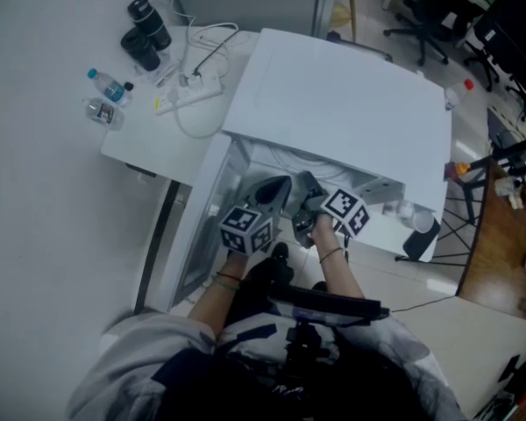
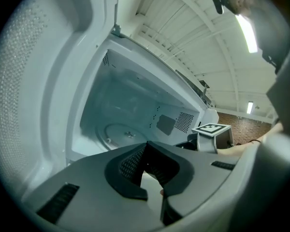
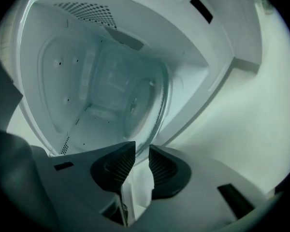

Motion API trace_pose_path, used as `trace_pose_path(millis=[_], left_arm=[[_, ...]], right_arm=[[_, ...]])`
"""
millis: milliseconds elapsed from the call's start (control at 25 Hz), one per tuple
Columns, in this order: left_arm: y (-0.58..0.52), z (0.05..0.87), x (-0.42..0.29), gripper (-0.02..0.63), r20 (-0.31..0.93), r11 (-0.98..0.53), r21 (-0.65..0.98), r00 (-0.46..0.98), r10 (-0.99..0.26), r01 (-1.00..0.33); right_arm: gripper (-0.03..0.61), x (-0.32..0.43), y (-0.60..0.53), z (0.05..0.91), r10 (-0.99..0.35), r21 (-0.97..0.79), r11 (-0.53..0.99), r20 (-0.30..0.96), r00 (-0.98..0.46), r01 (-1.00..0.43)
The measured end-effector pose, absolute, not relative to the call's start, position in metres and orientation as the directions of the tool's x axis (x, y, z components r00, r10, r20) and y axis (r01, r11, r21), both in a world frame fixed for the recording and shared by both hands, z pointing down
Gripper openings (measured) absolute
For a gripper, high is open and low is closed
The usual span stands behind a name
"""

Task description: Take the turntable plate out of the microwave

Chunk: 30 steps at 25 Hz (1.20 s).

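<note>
The white microwave (image 1: 333, 103) stands with its door (image 1: 197, 235) swung open to the left. Inside it the clear glass turntable plate (image 3: 142, 108) lies on the cavity floor; the plate (image 2: 121, 134) also shows in the left gripper view. My right gripper (image 3: 142, 148) is at the plate's near rim, and that rim runs into the gap between the ribbed pads (image 3: 120, 166). A gap still shows on both sides, so it is open. My left gripper (image 2: 146, 147) is shut and empty, just outside the cavity mouth. Both grippers sit side by side at the opening (image 1: 289, 191).
The door is close on the left and the cavity walls (image 3: 63, 81) enclose the right gripper. On the table left of the microwave lie a power strip (image 1: 188, 90), water bottles (image 1: 110, 86) and a black flask (image 1: 149, 24). A dark cup (image 1: 418, 235) is at the right.
</note>
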<state>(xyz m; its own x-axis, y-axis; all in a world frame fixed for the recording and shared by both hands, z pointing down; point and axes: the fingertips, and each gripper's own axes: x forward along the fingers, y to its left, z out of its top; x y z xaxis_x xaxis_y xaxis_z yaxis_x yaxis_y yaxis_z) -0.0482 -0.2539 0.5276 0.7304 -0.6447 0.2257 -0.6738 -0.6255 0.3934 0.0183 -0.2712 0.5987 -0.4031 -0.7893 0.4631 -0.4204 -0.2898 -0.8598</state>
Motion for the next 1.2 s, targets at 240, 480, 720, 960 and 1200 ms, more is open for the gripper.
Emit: trace_pose_path(millis=[240,480,720,960,1200], left_arm=[[-0.253,0.533,-0.051,0.008,0.237,-0.611,0.402,0.722,-0.650,-0.682],[-0.245,0.560,-0.058,0.008,0.318,-0.551,0.466,0.712,-0.626,-0.692],[-0.235,0.574,-0.058,0.008,0.330,-0.521,0.535,0.732,-0.596,-0.665],[-0.236,0.564,-0.054,0.008,0.303,-0.546,0.528,0.744,-0.595,-0.651],[-0.235,0.563,-0.053,0.008,0.294,-0.557,0.527,0.752,-0.590,-0.642]], right_arm=[[0.055,0.023,-0.268,0.582,-0.817,-0.850,-0.220,0.429,-0.385,-0.479],[-0.005,0.028,-0.255,0.575,-0.823,-0.828,-0.167,0.416,-0.386,-0.536],[-0.003,0.016,-0.242,0.591,-0.761,-0.814,-0.213,0.485,-0.430,-0.541],[0.110,0.012,-0.257,0.591,-0.752,-0.837,-0.254,0.486,-0.445,-0.485],[0.098,0.021,-0.272,0.604,-0.767,-0.855,-0.396,0.508,-0.391,-0.334]])
